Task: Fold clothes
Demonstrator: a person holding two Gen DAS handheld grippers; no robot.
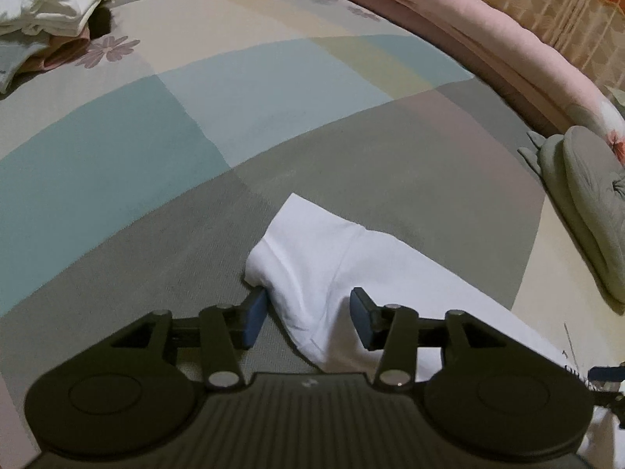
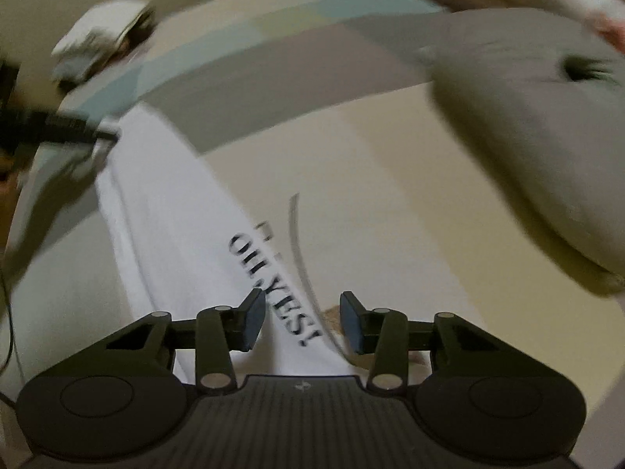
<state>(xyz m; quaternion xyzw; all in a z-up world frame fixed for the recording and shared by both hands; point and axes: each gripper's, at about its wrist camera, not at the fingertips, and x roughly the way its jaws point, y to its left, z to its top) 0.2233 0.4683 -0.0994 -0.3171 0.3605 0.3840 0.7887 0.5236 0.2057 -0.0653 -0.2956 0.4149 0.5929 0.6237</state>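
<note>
Left wrist view first: white t-shirt (image 1: 332, 258) is seen lying on the patchwork bedsheet (image 1: 164, 125), running from frame centre to the lower right. The left gripper (image 1: 308, 322) is held partly open over the shirt's folded end, pads not pressing on it. A folded pile of clothes (image 1: 50, 11) is parked upper left, a grey cushion (image 1: 586, 203) at the right edge.

Right wrist view, pretty blurry: the same shirt (image 2: 164, 226), with its "OH YES!" print (image 2: 273, 289), is stretched from upper left to bottom centre. The right gripper (image 2: 302, 322) is held apart over the printed part, nothing pinched.
</note>
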